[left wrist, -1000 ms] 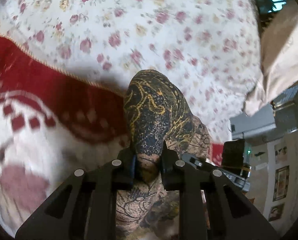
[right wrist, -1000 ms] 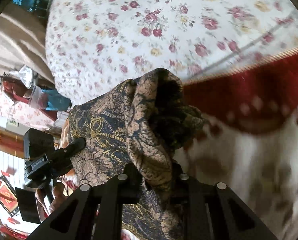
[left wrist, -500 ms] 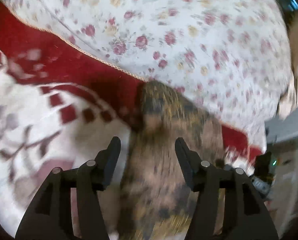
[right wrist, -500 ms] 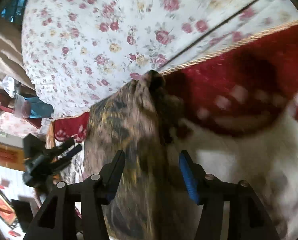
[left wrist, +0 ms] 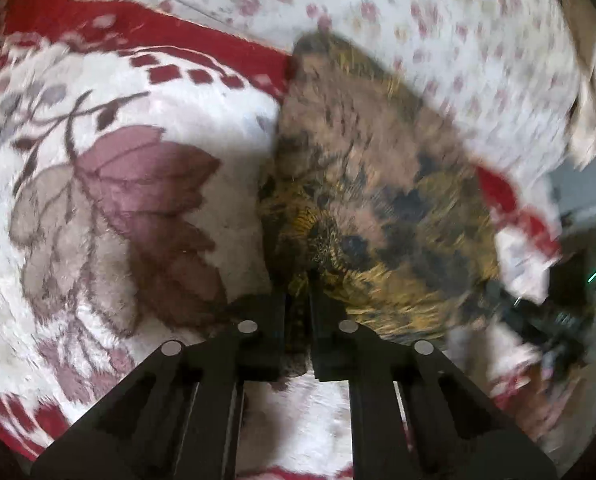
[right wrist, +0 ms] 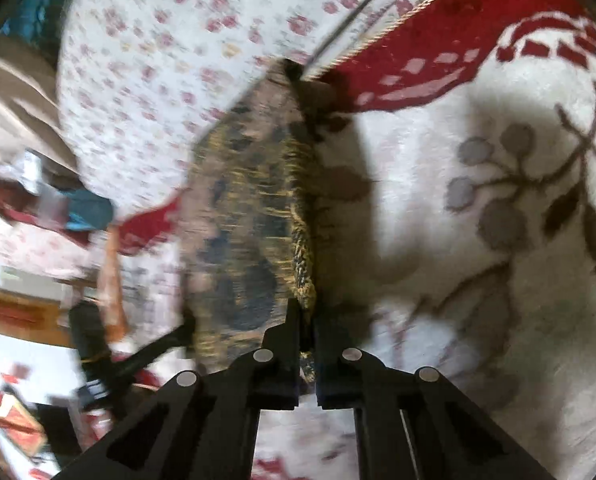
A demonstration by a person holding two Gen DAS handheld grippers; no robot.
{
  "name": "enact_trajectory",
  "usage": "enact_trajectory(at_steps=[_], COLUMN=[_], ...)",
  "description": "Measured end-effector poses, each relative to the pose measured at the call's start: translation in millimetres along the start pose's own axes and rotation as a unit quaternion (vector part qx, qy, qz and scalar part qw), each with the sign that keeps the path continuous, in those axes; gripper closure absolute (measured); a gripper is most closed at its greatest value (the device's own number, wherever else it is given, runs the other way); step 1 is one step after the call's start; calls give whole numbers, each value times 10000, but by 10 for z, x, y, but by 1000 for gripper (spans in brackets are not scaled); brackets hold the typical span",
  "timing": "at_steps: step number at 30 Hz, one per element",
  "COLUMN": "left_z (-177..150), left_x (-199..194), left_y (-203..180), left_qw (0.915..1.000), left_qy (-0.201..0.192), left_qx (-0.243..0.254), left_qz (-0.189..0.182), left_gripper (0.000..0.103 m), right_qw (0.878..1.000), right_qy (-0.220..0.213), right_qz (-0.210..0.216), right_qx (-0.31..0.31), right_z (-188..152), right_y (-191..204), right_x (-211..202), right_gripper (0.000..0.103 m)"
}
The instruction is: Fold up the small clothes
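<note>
A small brown, black and yellow patterned garment (left wrist: 377, 184) lies spread on the bed, blurred by motion. My left gripper (left wrist: 298, 300) is shut on the garment's near edge, with cloth showing between the jaws. In the right wrist view the same garment (right wrist: 242, 216) stretches away from me, and my right gripper (right wrist: 306, 320) is shut on its near edge. The left gripper shows in the right wrist view (right wrist: 138, 356) as a dark blurred shape at the lower left.
The garment rests on a white fleece blanket (left wrist: 118, 184) with red border and leaf pattern, also seen in the right wrist view (right wrist: 477, 200). Beyond it lies a floral bedsheet (left wrist: 457, 40). Room furniture and clutter (right wrist: 38, 208) sit past the bed's edge.
Both grippers let go of the bunched garment, opened, then shut again on its near edge. The garment went from bunched and lifted to lying stretched out on the blanket.
</note>
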State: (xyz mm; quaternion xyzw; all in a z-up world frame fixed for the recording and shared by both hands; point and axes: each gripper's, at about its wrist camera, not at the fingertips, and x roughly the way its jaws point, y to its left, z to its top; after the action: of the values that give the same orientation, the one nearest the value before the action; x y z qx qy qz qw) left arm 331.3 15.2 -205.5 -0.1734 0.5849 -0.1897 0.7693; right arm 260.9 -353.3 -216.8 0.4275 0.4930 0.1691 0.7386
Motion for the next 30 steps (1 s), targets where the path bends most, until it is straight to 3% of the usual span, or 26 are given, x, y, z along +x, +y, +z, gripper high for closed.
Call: enact_trajectory(at_steps=[3, 5, 7, 9, 12, 14, 15, 16, 17, 18, 22, 24, 25, 27, 30], left_z=[2, 30, 43, 24, 35, 33, 39, 35, 22, 10, 22, 7, 13, 17, 30], left_x=[-137, -159, -93, 7, -29, -196, -250, -286, -316, -314, -7, 137, 138, 92, 93], left_y=[201, 390, 489, 541, 410, 261, 181, 103, 53, -7, -49, 56, 67, 60, 147], left_qw=[9983, 9950, 9931, 9926, 9948, 9985, 9993, 9995, 9992, 9988, 9990, 9975, 9976, 9975, 9993], left_qy=[-36, 5, 202, 403, 338, 23, -111, -255, -371, -431, -38, 218, 150, 24, 104], left_qx=[-385, -731, -903, -1030, -896, -525, -342, -164, -21, 96, 220, 107, 38, 77, -150], left_qz=[-441, -682, -726, -498, -335, -166, -87, -9, 114, 188, 398, 669, 679, 704, 336], left_gripper=[97, 97, 97, 94, 90, 87, 75, 66, 46, 40, 40, 41, 43, 85, 96], right_qw=[9964, 9937, 9961, 9968, 9946, 9970, 9971, 9968, 9968, 9973, 9971, 9951, 9942, 9932, 9907], right_qy=[-31, 84, 312, 743, 875, 739, 695, 680, 626, 528, 585, 667, 628, 555, 475], right_qz=[841, 1107, 809, 18, 56, -147, -298, -414, -491, -498, -440, -635, -769, -875, -1120], right_qx=[47, 130, 159, 279, 553, 203, 86, 4, -72, -112, -224, -372, -405, -535, -617], right_z=[-47, -78, -120, -164, -179, -165, -177, -199, -209, -213, -249, -248, -262, -270, -292], right_y=[132, 144, 103, -84, -235, -116, -78, -47, -12, 6, 158, 214, 240, 289, 302], right_x=[-93, -57, 102, 385, 475, 381, 361, 348, 341, 321, 492, 617, 642, 660, 668], right_gripper=[99, 99, 99, 99, 98, 96, 87, 69, 59, 47, 48, 63, 66, 66, 90])
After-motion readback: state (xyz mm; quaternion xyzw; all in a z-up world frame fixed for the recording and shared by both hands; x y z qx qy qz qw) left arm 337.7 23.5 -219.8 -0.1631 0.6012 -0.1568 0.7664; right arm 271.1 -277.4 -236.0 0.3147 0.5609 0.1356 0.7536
